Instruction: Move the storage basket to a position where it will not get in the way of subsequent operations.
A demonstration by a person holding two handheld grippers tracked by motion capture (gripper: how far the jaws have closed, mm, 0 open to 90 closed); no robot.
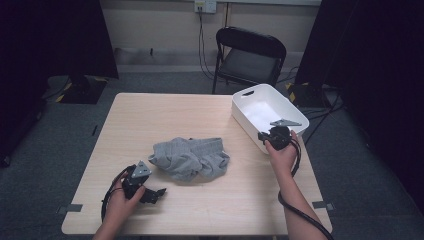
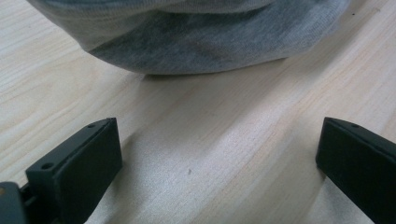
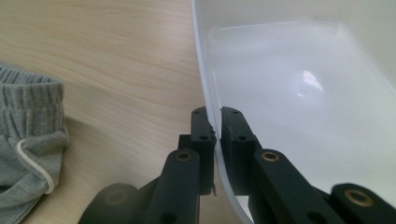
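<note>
A crumpled grey garment [image 1: 190, 157] lies in the middle of the wooden table [image 1: 165, 112]; its ribbed waistband and white drawstring show in the right gripper view [image 3: 28, 154]. My left gripper [image 1: 159, 192] rests low on the table just in front of the garment [image 2: 196, 42], jaws wide open with bare wood between them. My right gripper [image 3: 215, 130] is shut on the near wall of the white bin [image 3: 289, 84], one jaw outside and one inside. In the high view the right gripper [image 1: 264, 136] sits at the bin's [image 1: 250, 107] front corner.
The bin stands at the table's right rear, close to the right edge. A black folding chair [image 1: 250, 55] stands behind the table. Cables trail from both grippers. Dark curtains hang at both sides of the room.
</note>
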